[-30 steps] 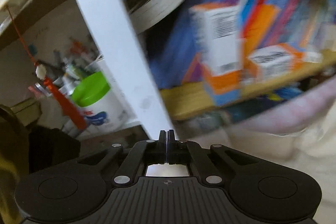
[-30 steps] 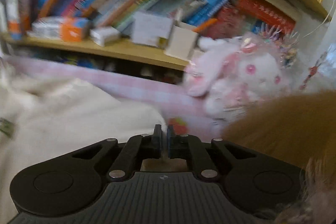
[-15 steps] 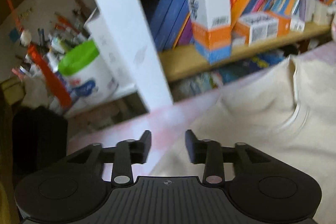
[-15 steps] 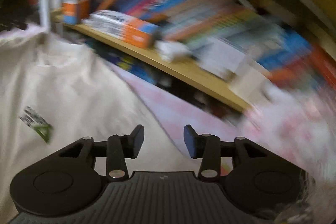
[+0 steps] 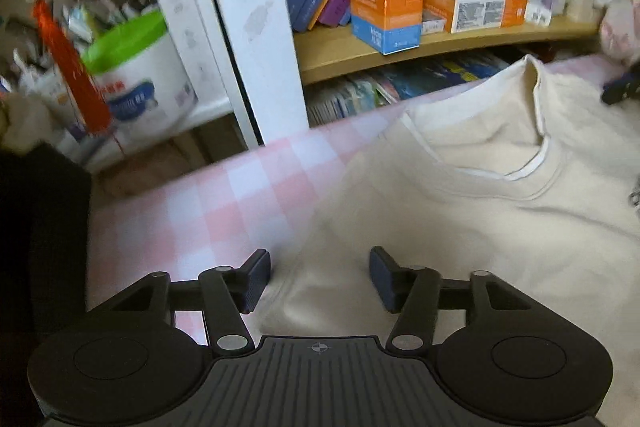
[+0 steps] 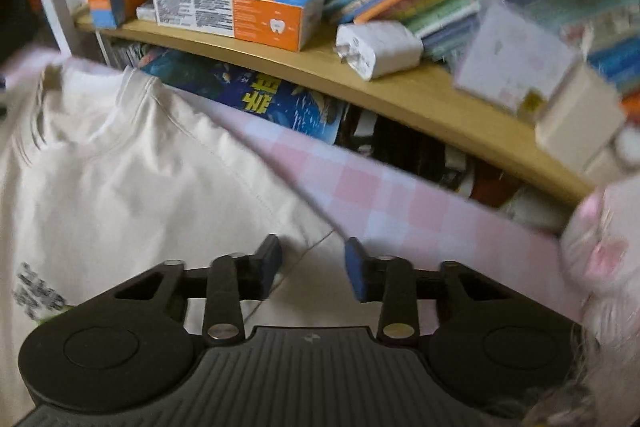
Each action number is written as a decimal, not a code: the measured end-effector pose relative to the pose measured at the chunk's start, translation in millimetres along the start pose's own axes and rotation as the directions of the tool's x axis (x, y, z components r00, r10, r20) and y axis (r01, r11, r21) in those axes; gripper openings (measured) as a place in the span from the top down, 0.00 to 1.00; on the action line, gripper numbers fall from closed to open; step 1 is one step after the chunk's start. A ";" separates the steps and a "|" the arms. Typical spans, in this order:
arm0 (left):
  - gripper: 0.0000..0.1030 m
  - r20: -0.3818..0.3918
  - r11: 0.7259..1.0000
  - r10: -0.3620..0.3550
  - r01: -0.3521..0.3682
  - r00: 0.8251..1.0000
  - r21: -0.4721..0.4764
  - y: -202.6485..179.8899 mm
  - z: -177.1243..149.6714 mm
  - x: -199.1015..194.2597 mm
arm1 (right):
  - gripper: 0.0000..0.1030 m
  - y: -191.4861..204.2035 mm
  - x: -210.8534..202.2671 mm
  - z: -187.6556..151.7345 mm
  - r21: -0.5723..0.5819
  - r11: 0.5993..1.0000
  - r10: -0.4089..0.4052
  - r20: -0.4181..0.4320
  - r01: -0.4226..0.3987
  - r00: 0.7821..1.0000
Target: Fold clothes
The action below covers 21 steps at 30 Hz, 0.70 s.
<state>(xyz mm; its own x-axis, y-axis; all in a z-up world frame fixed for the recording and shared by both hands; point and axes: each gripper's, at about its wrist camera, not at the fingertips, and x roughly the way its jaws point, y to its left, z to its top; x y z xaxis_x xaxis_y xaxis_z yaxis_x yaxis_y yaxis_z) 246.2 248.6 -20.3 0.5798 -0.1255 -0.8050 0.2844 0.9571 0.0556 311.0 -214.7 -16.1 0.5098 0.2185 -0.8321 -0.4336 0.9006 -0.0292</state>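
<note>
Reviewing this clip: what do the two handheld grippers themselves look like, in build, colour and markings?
Both match. The left gripper and right gripper each have a black ribbed plastic body with two round discs, black linkage bars on silver rivets, dark blue ribbed finger pads, and a small crosshair mark at centre. No cables, sleeves or hands show.

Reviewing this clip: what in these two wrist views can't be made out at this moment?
- Cream shirt: its hem and lower half are cut off by the frame edge and both gripper bodies.
- Printed logo, right wrist view: blurred, unreadable.
- Pink plush toy, right wrist view: motion-blurred, cut by the right edge.
- Right gripper, closing: whether its pads touch the cloth beneath them is unclear.
</note>
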 end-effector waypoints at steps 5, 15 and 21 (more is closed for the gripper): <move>0.97 -0.002 0.997 0.052 -0.052 0.999 -0.054 0.5 11.1 7.7 | 0.94 4.7 -4.5 -3.9 0.035 0.999 -0.005 -0.011 0.005 1.000; 0.96 0.018 0.982 0.186 -0.185 0.982 -0.047 -4.0 53.6 43.0 | 0.96 5.4 14.1 14.6 0.057 0.975 -0.213 0.004 0.213 0.977; 0.85 0.015 0.980 0.200 -0.200 0.980 0.008 -16.3 57.8 40.9 | 0.94 19.3 21.3 19.5 0.004 0.957 -0.289 0.014 0.289 0.957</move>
<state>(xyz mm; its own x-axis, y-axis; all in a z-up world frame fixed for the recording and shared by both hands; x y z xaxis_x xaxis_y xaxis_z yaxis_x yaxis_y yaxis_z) 309.4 212.7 -20.0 0.6361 0.0644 -0.7689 0.1688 0.9607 0.2202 327.9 -185.3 -23.5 0.6241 -0.0457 -0.7800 -0.2651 0.9267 -0.2663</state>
